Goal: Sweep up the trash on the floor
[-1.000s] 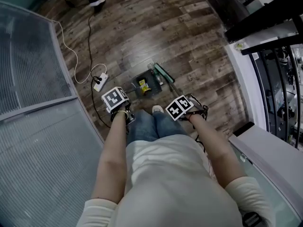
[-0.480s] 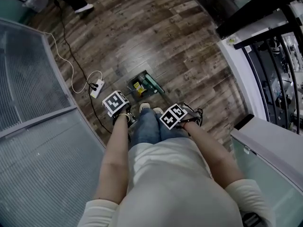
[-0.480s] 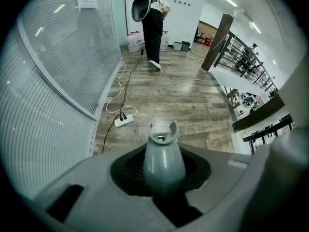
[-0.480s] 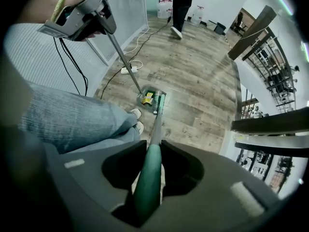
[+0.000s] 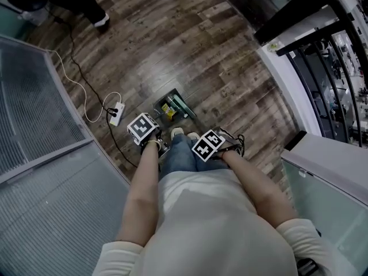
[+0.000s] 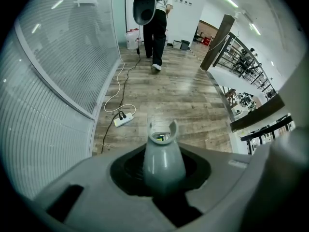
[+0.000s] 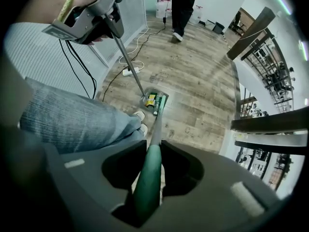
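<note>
My left gripper [image 5: 146, 134] is shut on the grey top of the dustpan handle [image 6: 163, 161]. The handle's thin pole [image 7: 130, 65] runs down to the dustpan [image 5: 165, 107] on the wood floor just ahead of my shoes. Yellow and green trash [image 7: 151, 99] lies inside the pan. My right gripper [image 5: 213, 146] is shut on the green broom handle [image 7: 148, 178]. The green broom head [image 5: 183, 104] rests against the pan's right side. In the right gripper view the left gripper [image 7: 96, 11] shows at the upper left, gripping the pole.
A white power strip [image 5: 115, 114] with trailing cords lies on the floor left of the pan. A ribbed glass wall [image 5: 40, 114] runs along the left. A white ledge and black railing [image 5: 322, 68] stand to the right. A person [image 6: 154, 28] walks away at the back.
The broom head has drawn in from the pan's right to rest against it. Pan and broom sit closer to my shoes. The person at the back has walked farther off.
</note>
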{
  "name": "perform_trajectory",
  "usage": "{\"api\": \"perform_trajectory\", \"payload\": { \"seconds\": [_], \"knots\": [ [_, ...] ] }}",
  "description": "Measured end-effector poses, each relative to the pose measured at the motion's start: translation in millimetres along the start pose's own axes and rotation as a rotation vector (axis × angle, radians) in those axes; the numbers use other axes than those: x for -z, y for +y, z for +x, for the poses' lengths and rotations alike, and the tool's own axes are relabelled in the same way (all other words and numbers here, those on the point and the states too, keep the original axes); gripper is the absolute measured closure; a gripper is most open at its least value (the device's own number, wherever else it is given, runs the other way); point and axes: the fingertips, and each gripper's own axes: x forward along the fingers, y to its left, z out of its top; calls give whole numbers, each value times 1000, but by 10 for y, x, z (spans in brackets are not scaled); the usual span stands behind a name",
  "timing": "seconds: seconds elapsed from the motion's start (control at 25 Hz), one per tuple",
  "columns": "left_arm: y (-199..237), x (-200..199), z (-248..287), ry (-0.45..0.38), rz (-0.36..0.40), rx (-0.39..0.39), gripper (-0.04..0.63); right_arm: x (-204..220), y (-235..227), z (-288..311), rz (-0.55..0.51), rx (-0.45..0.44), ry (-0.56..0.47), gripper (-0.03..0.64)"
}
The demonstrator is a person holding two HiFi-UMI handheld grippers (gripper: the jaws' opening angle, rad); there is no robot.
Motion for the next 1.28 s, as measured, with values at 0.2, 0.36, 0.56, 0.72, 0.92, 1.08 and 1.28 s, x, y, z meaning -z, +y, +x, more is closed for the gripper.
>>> {"api": "perform_trajectory", "payload": {
  "seconds": [0.2, 0.36, 0.56, 0.72, 0.92, 1.08, 1.28],
  "knots": [
    [114, -2, -4, 7, 4, 15, 506, -82, 137, -53, -38, 22, 0, 517],
    [176, -35, 34, 8, 36, 30, 505, -98, 234, -69, -32, 21, 3, 515],
    [143, -17, 94, 28, 46, 49, 506, -14, 191, -151, 1, 4, -21, 515],
    [154, -10, 48, 10, 51, 35, 505, 130, 98, -193, 109, -16, -42, 515],
    [147, -26, 49, 12, 49, 36, 505, 164, -65, -135, 190, -19, -46, 515],
    [175, -23, 18, 19, 53, 36, 505, 175, -138, -62, 256, -27, -40, 515],
    [185, -9, -5, 16, 56, 35, 505, 249, -170, 17, 355, -44, -45, 515]
  ]
}}
